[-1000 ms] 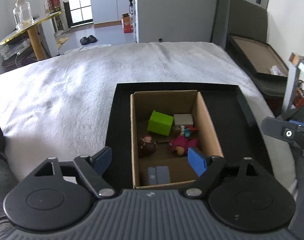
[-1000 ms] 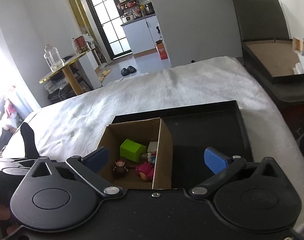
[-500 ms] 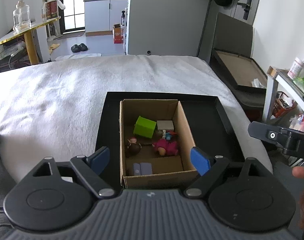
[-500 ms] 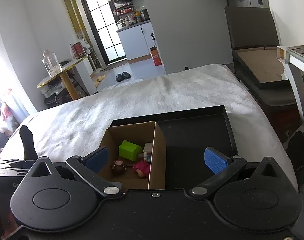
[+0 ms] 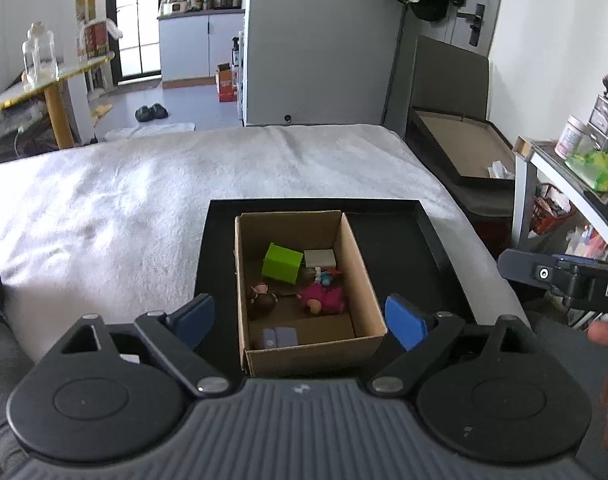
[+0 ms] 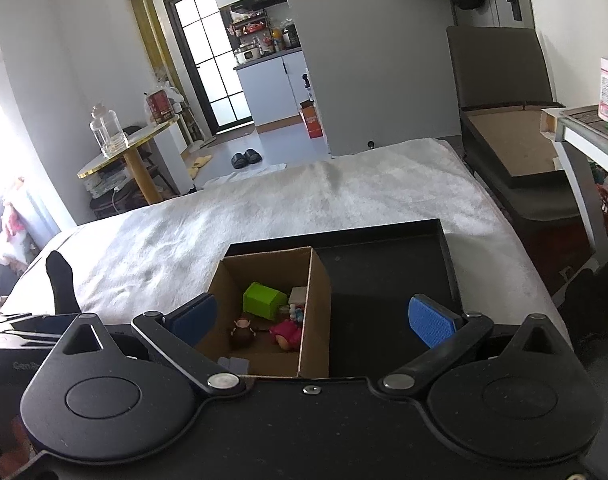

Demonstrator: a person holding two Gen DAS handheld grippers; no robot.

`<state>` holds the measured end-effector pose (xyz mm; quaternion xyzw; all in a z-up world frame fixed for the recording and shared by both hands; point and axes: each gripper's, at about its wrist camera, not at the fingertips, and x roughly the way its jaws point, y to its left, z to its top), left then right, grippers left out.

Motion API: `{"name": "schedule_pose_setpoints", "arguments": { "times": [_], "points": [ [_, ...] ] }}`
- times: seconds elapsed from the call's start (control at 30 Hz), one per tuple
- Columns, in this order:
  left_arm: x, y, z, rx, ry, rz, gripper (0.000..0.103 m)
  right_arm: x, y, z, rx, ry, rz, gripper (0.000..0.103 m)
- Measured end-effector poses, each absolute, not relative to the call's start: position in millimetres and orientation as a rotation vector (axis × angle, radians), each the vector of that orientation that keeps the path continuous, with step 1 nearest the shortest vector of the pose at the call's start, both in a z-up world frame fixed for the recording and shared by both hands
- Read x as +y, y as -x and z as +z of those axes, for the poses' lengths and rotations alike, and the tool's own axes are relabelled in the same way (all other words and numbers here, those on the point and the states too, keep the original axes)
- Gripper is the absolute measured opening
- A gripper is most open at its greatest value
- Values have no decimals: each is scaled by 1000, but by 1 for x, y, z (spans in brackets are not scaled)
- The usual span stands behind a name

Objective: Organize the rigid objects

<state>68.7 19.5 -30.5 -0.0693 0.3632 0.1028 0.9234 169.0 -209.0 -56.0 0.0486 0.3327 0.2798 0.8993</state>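
Small toys are sitting gathered in a cardboard box at the left of a black tray on a white-covered bed, apparently sorted there for tidying; a green block is lying at the far end, a pink figure nearer; the left gripper, jaws having just been opening, is hanging wide and empty above the box; the right gripper is likewise gaping, holding nothing.

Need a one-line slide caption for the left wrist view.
Open left gripper, nothing between its pads, above a cardboard box of small toys, including a green block, on a black tray.
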Motion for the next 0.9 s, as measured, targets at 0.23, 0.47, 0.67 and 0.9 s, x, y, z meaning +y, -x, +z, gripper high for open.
{"name": "schedule_pose_setpoints", "arguments": {
  "times": [0.23,0.47,0.67,0.9],
  "points": [
    [18,-59,-21,736,170,233,98,-217,-159,-49,695,-81,568,103],
    [11,-55,-14,758,142,200,98,-221,-154,-40,728,-49,512,103],
    [8,-52,-9,765,115,174,98,-221,-144,-32,758,-22,442,103],
    [3,-42,-3,750,99,150,98,-242,-134,-29,791,-91,381,103]
  ]
}}
